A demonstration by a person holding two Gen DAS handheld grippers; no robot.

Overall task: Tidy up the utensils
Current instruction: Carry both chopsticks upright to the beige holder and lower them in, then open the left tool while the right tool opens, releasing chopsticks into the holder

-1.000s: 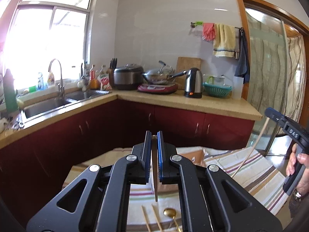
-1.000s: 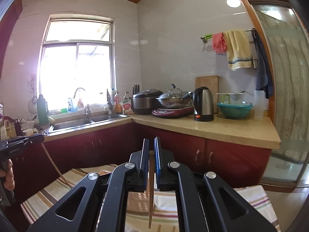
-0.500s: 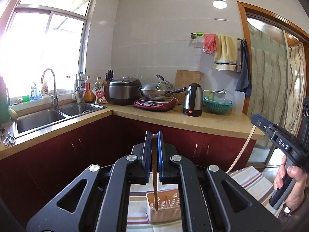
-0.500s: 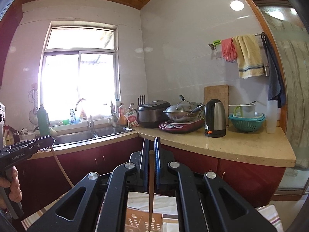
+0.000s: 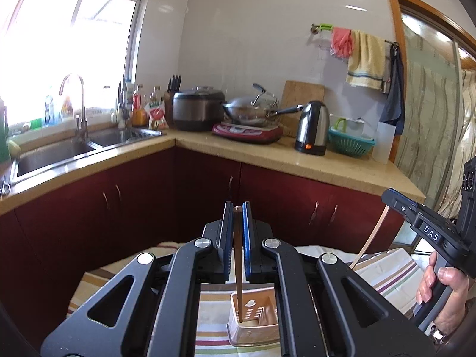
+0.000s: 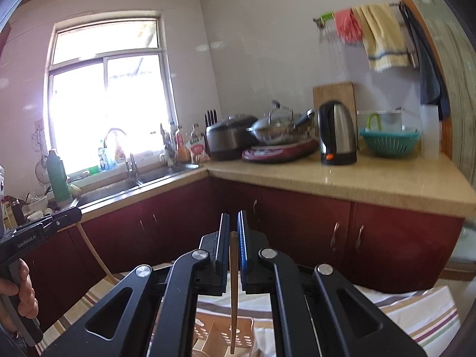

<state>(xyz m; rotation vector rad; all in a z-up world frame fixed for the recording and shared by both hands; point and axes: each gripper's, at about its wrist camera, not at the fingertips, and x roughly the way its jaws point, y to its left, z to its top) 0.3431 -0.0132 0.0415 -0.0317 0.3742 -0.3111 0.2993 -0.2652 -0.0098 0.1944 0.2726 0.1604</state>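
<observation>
Both tongs, marked "DAS" [image 5: 430, 233] and "GenRobot.AI" [image 6: 27, 241], now overhang the holder [image 5: 253, 321].

The cloth [image 5: 383, 270] on the table is white with stripes of purple, tan and green. The utensil holder [image 5: 253, 321] is pale peach. Both grippers are black with blue pads [image 5: 246, 238], and each chopstick [image 6: 233, 291] is brown wood. The cabinets [image 5: 285, 205] are dark red under a beige counter [image 5: 342, 166], and the strainer basket [image 6: 388, 142] is teal.
</observation>
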